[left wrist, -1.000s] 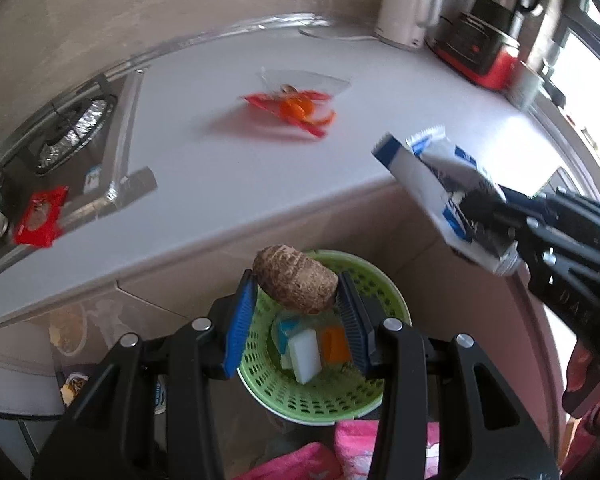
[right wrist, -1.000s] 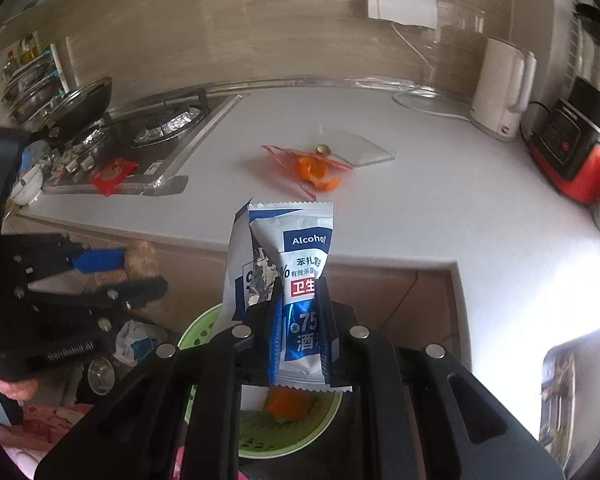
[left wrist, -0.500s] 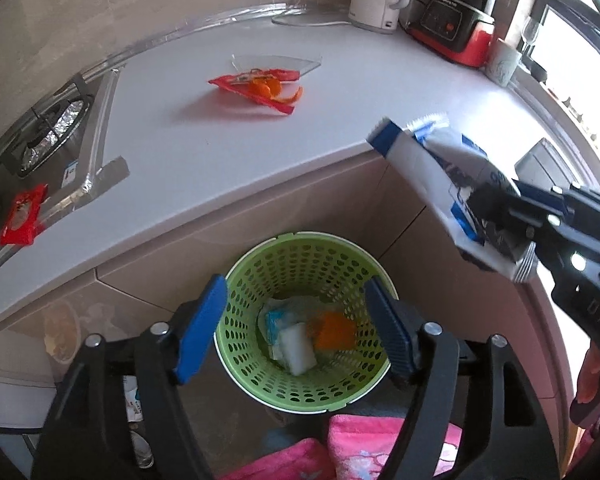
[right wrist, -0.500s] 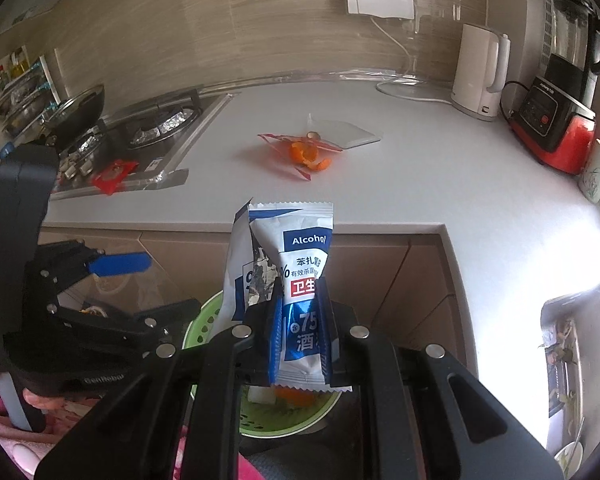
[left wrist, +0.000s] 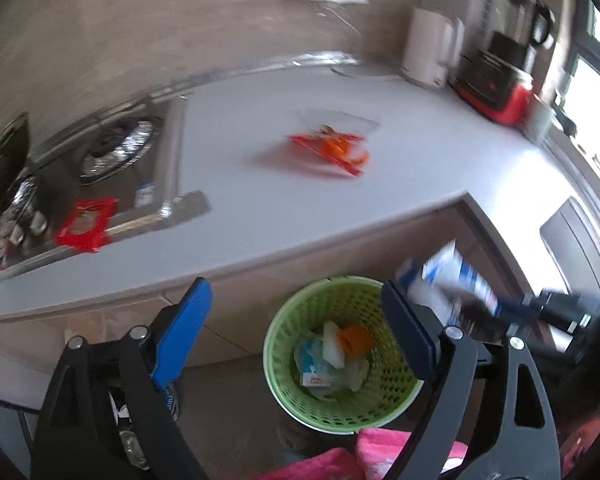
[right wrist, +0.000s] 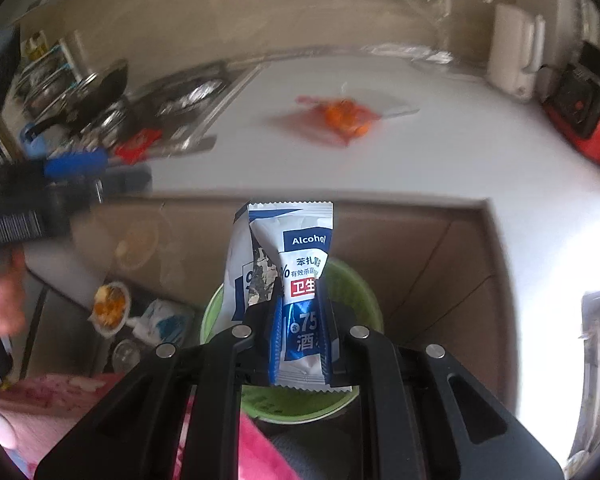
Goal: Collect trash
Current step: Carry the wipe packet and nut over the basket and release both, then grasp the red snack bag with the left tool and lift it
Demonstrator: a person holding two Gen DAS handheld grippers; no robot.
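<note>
My left gripper is open and empty, above and to the left of the green trash basket on the floor, which holds wrappers and an orange piece. My right gripper is shut on a blue and white alcohol wipes packet, held over the basket. The packet also shows in the left wrist view, at the basket's right rim. A red wrapper with orange peel lies on the white counter. A second red wrapper lies by the stove.
A gas stove with a pan is at the counter's left. A white kettle and a red-based blender stand at the back right. Cabinet fronts lie behind the basket. Pink cloth is at the bottom.
The left gripper opened and the brown lump it held is gone from view. It then swung left and up toward the counter. The right gripper lowered the packet toward the basket.
</note>
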